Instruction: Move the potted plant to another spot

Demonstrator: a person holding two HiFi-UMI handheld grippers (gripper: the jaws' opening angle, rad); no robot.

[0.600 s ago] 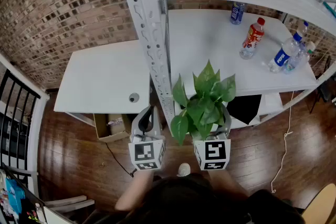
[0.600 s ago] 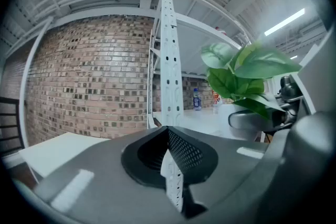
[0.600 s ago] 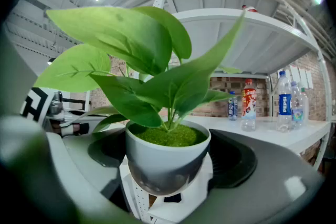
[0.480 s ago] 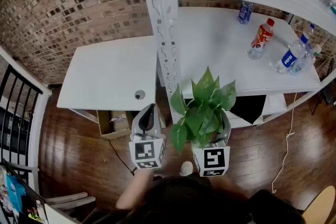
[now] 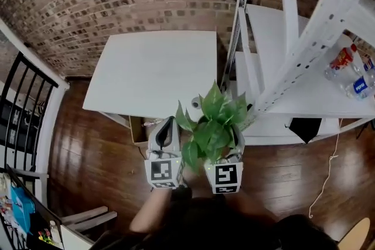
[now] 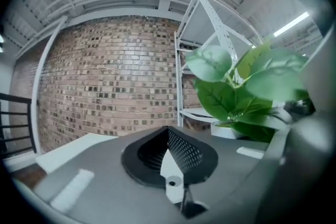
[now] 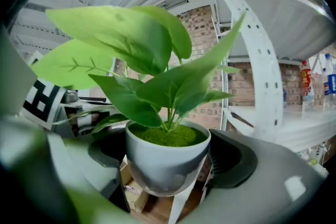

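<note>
Holding both tools close in front of the body, the person keeps them side by side and pointed forward, towards the gap where the white table (image 5: 153,70) meets the white shelf rack (image 5: 304,38); both forearms come in from the bottom edge of the head view. The right gripper (image 5: 220,146) is clamped on the potted plant (image 5: 212,126). Its two jaws stand wide apart and press on opposite sides of the round white pot (image 7: 167,160), which sits upright with moss at its rim and the leaves spreading above the jaws. The plant rests on no surface. It hangs in the air over the wooden floor (image 5: 94,149), just short of the table's near edge and beside the rack's slanted upright, and a cardboard box (image 5: 139,132) shows below it under the table. The left gripper (image 5: 166,126) is just beside the plant, apart from the pot, with leaves reaching near it; its jaws are pressed together with nothing between them, pointing roughly level towards the brick wall (image 6: 105,81).
</note>
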